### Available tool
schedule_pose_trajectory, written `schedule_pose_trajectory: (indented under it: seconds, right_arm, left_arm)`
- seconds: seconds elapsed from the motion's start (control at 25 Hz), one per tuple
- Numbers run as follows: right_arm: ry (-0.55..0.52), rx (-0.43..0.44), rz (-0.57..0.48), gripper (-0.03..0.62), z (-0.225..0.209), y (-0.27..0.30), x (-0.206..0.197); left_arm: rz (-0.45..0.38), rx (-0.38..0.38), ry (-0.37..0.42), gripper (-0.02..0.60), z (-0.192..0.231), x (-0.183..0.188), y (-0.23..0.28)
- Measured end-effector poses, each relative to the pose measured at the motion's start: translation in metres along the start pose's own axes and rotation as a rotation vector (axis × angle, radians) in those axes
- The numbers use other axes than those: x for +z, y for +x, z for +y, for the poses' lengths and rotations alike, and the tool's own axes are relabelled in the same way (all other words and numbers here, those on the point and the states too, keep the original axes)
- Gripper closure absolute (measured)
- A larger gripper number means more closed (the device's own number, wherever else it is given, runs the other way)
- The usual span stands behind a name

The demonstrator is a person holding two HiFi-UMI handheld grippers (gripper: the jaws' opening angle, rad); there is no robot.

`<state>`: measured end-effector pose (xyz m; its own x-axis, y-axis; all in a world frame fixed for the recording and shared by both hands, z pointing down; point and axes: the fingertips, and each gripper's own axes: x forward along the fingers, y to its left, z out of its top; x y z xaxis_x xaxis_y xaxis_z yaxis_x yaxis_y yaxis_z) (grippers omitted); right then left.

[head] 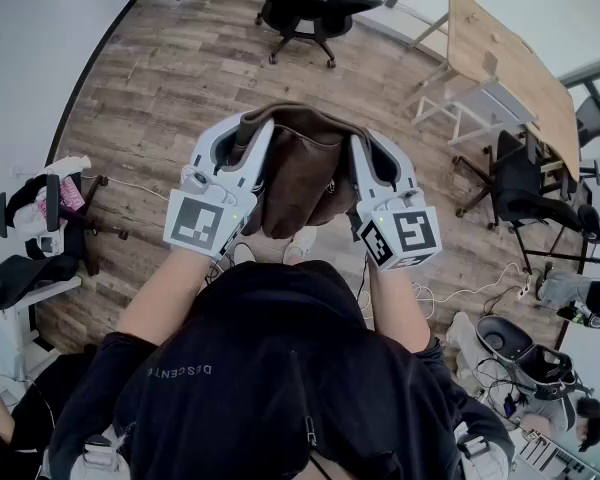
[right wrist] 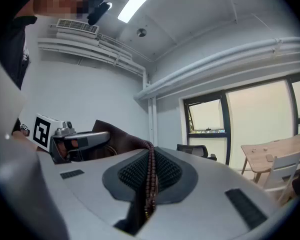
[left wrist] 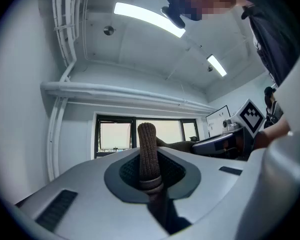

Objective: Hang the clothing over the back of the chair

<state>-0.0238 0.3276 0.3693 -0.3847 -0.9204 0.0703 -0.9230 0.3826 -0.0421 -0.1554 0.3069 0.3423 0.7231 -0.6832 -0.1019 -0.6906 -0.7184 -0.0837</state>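
Note:
A brown garment hangs spread between my two grippers in front of the person's chest, high above the floor. My left gripper is shut on its left top edge; in the left gripper view a ribbed brown fold stands pinched between the jaws. On the right top edge my right gripper is shut; a thin ribbed hem runs between its jaws. A black office chair stands far ahead at the top of the head view.
A wooden table with a white chair stands at the right. Another black chair with dark cloth on it is further right. At the left a black chair holds clutter. Wood floor lies between.

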Motion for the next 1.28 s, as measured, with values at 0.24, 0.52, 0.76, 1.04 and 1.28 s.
schedule_pose_trajectory:
  seconds: [0.24, 0.52, 0.76, 1.04, 1.28]
  right_arm:
    - [0.023, 0.021, 0.012, 0.557, -0.011, -0.005, -0.003]
    - [-0.007, 0.039, -0.003, 0.556, -0.027, 0.002, 0.001]
    - [-0.022, 0.020, 0.009, 0.556, -0.066, 0.019, 0.013]
    - [-0.013, 0.063, -0.006, 0.556, -0.103, 0.036, 0.027]
    - [-0.011, 0.103, -0.014, 0.556, -0.124, 0.043, 0.034]
  left_arm:
    - [-0.003, 0.003, -0.004, 0.532, -0.009, 0.003, 0.008]
    - [-0.023, 0.016, 0.010, 0.532, -0.012, 0.005, 0.021]
    - [-0.034, 0.027, 0.042, 0.532, -0.012, 0.011, 0.060]
    - [-0.031, 0.050, 0.039, 0.532, -0.008, 0.015, 0.100]
    - [-0.019, 0.063, 0.058, 0.532, -0.009, 0.018, 0.122]
